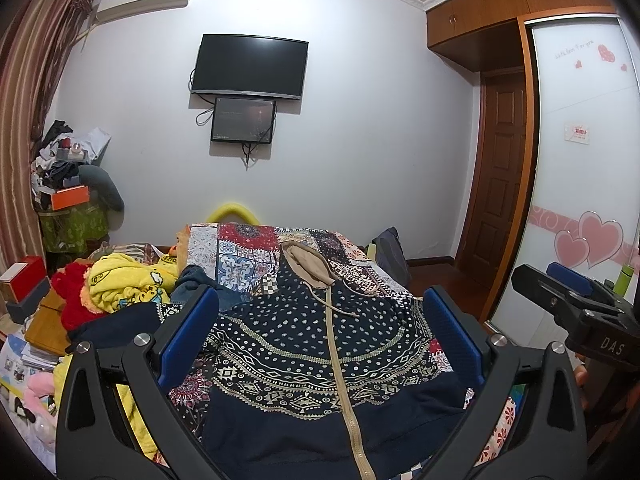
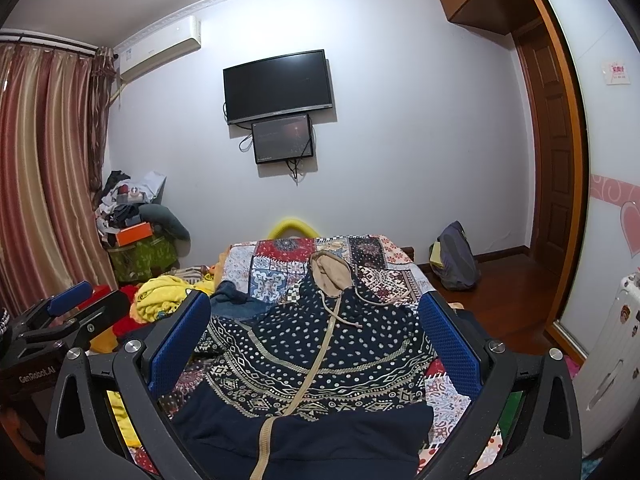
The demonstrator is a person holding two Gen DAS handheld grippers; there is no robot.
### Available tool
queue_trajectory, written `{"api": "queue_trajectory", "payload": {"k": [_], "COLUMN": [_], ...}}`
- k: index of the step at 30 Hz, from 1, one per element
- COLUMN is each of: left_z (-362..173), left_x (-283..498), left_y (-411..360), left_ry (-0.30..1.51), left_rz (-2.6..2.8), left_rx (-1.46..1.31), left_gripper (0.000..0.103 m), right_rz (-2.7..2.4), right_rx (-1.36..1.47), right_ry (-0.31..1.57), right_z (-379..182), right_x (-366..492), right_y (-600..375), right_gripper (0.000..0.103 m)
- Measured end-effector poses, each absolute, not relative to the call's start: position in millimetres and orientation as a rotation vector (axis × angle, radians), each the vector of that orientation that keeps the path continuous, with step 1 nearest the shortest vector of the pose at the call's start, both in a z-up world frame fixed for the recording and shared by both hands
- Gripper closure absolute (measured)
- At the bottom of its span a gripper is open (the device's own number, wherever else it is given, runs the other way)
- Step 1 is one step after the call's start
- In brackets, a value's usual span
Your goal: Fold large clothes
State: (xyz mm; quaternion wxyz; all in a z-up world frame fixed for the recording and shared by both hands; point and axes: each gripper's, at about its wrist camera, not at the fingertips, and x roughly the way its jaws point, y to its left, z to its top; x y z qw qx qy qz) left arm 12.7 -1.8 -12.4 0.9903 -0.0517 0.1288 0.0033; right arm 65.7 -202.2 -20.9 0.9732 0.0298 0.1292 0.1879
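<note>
On the bed (image 1: 240, 256) ahead of you the hoodie (image 1: 320, 344) lies flat, zipper running straight away, hem nearest, with your left gripper (image 1: 320, 332) and right gripper (image 2: 316, 332) both wide open, holding nothing.

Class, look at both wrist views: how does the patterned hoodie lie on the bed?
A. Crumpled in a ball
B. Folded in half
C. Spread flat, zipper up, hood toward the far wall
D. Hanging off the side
C: the hoodie lies spread on the patchwork bedspread, zipper facing up, tan-lined hood pointing toward the TV wall.
</note>
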Motion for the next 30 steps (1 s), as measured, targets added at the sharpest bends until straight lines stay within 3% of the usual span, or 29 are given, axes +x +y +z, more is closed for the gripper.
{"api": "queue_trajectory", "payload": {"k": [12,21,30], "left_z": [-21,-40,-124], "left_x": [61,116,160], "left_y": [39,126,238], "left_ry": [0.327,0.362,0.607], "left_rz": [0.092,0.201,0.282], "left_rx": [-0.085,-0.130,-0.418], "left_gripper": [0.001,0.001,0.001], "right_rz": [0.362,0.363,0.359], "right_rx": [0.026,0.003,-0.035], "right_ry": [0.329,0.425,0.590], "right_z": [-29,-48,-90], "right_x": [108,174,241], "right_y": [-188,-162,-138], "right_gripper": [0.000,0.000,0.000]}}
